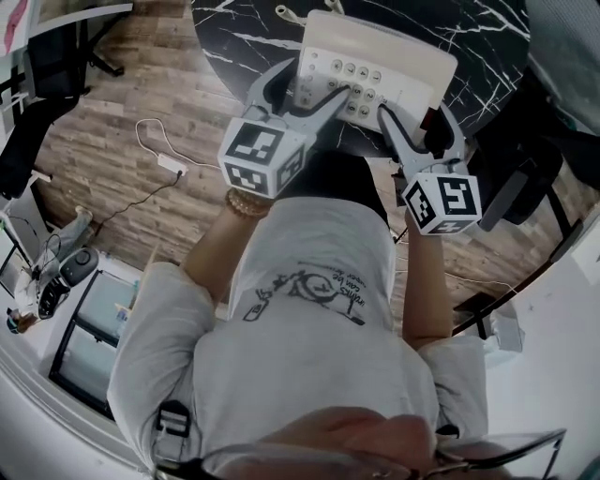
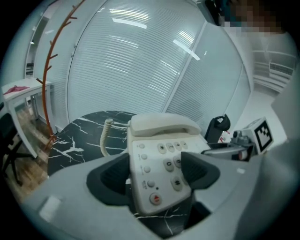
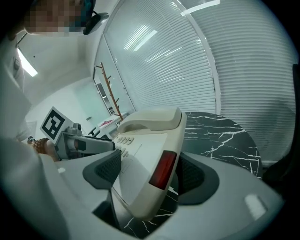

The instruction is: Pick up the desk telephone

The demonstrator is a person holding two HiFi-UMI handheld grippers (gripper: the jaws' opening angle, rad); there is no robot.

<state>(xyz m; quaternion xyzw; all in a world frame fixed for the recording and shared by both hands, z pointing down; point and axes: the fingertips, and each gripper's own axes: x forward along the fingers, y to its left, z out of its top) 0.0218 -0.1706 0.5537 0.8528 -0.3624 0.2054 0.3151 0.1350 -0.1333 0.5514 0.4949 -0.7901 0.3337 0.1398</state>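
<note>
Nearest the lens, the person's grey shirt (image 1: pixel 309 309) fills the bottom of the head view, and both arms reach up-frame to the desk telephone (image 1: pixel 375 56), which sits at the near edge of the black marble table (image 1: pixel 244 28), top centre.

The left gripper (image 1: pixel 314 89) is clamped on the phone's near left corner. In the left gripper view one pad (image 2: pixel 112 180) hugs the outer edge and the other presses beside the keypad (image 2: pixel 171 164), jaws drawn in to the body's width. The right gripper (image 1: pixel 417 127) has the opposite side, its jaws closed across the wall that carries the red panel (image 3: pixel 162 168).

That looks like a hard plastic shell: stiff, probably light, but smooth enough to slip. The two side edges are the sensible hold, and both grippers have them.

The worry is the handset (image 2: pixel 161 124), lying loose in its cradle with the coiled cord (image 2: pixel 107 136) trailing onto the marble. Tip the base and it could slide off, so a level lift looks wise. Whether the base has cleared the tabletop can't be told.
</note>
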